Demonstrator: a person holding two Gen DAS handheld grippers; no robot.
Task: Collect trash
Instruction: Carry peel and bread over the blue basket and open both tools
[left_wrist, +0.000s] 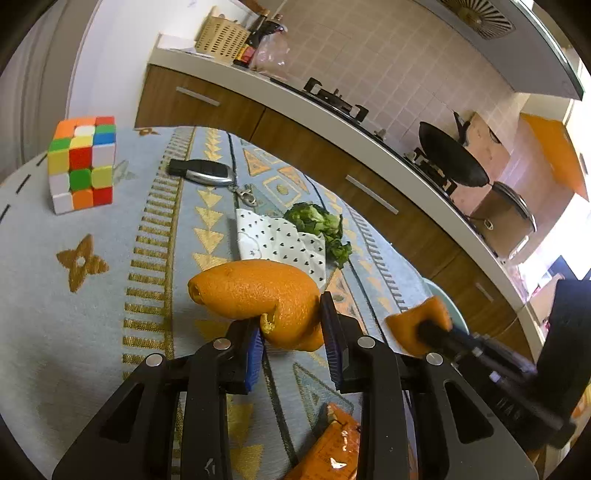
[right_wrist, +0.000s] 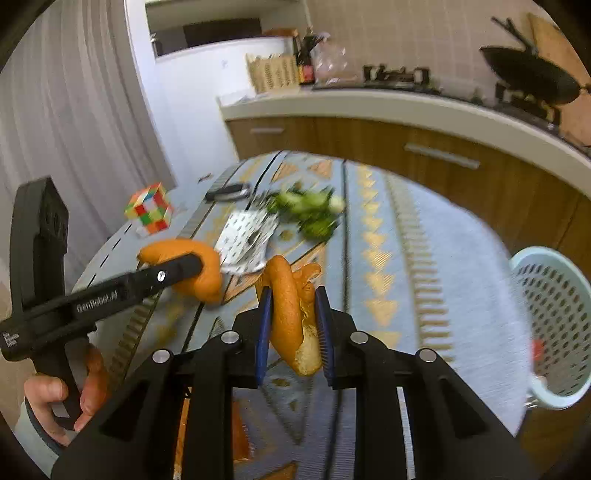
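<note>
Orange peel is being held off the patterned tablecloth by the left gripper, whose jaws are being pressed narrowly against the curled lower edge of the peel. A second piece of orange peel is being clamped upright in the right gripper, whose jaws are nearly closed around it; its white pith is being shown at the lower end. In the right wrist view the left gripper is being gripped by a hand at the lower left.

Behind the peels, on the cloth-covered counter, a crumpled dotted paper napkin is lying, with broccoli scraps touching its far edge. Farther back a car key fob with a metal clip is lying flat, and a scrambled Rubik's cube is standing well apart to the left. An orange wrapper is being partly hidden beneath the left gripper. A pale blue perforated basket is being seen beyond the right edge of the counter, with something red inside. A kitchen worktop with a wok on a gas hob is running along the wall behind.
</note>
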